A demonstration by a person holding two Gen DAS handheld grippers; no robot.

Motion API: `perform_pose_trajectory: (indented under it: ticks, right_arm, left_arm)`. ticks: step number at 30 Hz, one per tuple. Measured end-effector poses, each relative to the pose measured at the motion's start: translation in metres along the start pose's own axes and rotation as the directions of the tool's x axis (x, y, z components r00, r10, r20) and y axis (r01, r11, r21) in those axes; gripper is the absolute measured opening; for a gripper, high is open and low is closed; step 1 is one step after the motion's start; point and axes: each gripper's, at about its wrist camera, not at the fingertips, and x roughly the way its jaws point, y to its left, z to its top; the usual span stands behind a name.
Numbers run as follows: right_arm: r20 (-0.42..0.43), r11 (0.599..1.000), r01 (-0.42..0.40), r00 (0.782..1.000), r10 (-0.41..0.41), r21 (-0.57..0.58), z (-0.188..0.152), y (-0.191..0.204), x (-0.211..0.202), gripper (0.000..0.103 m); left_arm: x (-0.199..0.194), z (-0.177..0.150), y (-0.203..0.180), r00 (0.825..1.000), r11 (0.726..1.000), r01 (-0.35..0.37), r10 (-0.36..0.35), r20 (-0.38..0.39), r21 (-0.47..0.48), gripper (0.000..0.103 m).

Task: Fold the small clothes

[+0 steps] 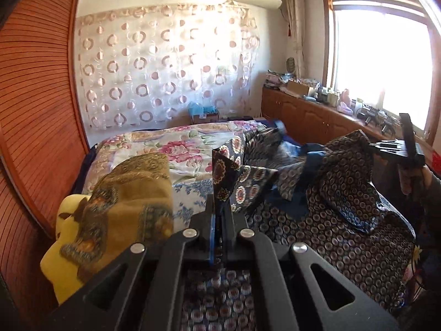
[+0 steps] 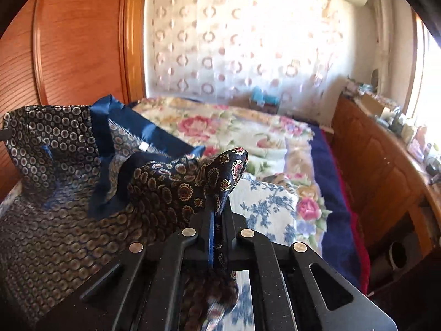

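A dark navy garment with small circle and medallion prints and blue trim is lifted above the bed, slack between both grippers. My left gripper is shut on one edge of it, and a printed flap stands up from the jaws. In the left wrist view my right gripper pinches another raised part at the far right, with a hand behind it. In the right wrist view my right gripper is shut on a bunched corner of the garment, and the rest of the cloth spreads to the left.
A folded mustard and yellow cloth lies at the left on the bed. The bed has a floral quilt and a blue-and-white floral cloth. A wooden wardrobe stands to the left. A cluttered low cabinet runs under the window.
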Motion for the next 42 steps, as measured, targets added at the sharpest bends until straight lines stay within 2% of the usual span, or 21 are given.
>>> perform_pose_trajectory:
  ticks: [5,9,15,18,22,26,29,30,33,35,37,42]
  right_arm:
    - [0.038,1.0,-0.008,0.999,0.007,0.018,-0.022,0.009,-0.052,0.001]
    - [0.032,1.0,-0.014,0.999,0.013,0.025,-0.053,0.019,-0.088,0.001]
    - [-0.025,0.995,-0.034,0.999,0.037,0.093,-0.109,0.029,-0.13,0.001]
    - [-0.068,0.995,-0.033,0.997,0.039,0.089,-0.135,0.038,-0.147,0.001]
    - [-0.109,0.994,-0.036,0.993,0.046,0.1,-0.156,0.046,-0.158,0.001]
    - [-0.159,0.993,-0.051,0.985,0.068,0.11,-0.173,0.052,-0.156,0.001]
    - [-0.198,0.994,-0.059,0.977,0.076,0.089,-0.183,0.06,-0.148,0.002]
    - [-0.21,0.994,-0.066,0.974,0.082,0.082,-0.185,0.063,-0.145,0.002]
    - [-0.213,0.997,-0.061,0.974,0.071,0.053,-0.188,0.067,-0.145,0.012]
    - [-0.201,0.997,-0.068,0.977,0.076,0.045,-0.184,0.068,-0.149,0.031]
    - [-0.175,0.998,-0.054,0.983,0.059,0.033,-0.179,0.066,-0.156,0.04]
    - [-0.122,0.999,-0.027,0.992,0.031,0.032,-0.165,0.055,-0.17,0.046]
  left_arm:
    - [-0.04,-0.031,0.007,0.999,0.999,-0.025,0.026,0.025,-0.036,0.0]
    - [-0.065,-0.061,0.015,0.998,0.996,-0.049,0.051,0.027,-0.073,0.0]
    - [-0.1,-0.117,0.025,0.996,0.984,-0.085,0.086,0.002,-0.157,0.0]
    - [-0.112,-0.137,0.026,0.993,0.979,-0.121,0.121,-0.012,-0.161,0.0]
    - [-0.113,-0.159,0.024,0.99,0.976,-0.136,0.127,-0.06,-0.17,0.0]
    - [-0.103,-0.168,0.018,0.983,0.976,-0.17,0.158,-0.092,-0.137,0.002]
    - [-0.103,-0.168,0.018,0.985,0.979,-0.157,0.146,-0.092,-0.132,0.007]
    - [-0.104,-0.168,0.017,0.985,0.98,-0.155,0.144,-0.091,-0.124,0.012]
    - [-0.108,-0.162,0.012,0.986,0.984,-0.149,0.141,-0.09,-0.095,0.028]
    - [-0.112,-0.158,0.008,0.984,0.984,-0.161,0.154,-0.088,-0.076,0.034]
    - [-0.117,-0.155,0.003,0.982,0.982,-0.177,0.172,-0.08,-0.062,0.037]
    - [-0.136,-0.141,-0.005,0.987,0.987,-0.157,0.156,-0.046,-0.033,0.038]
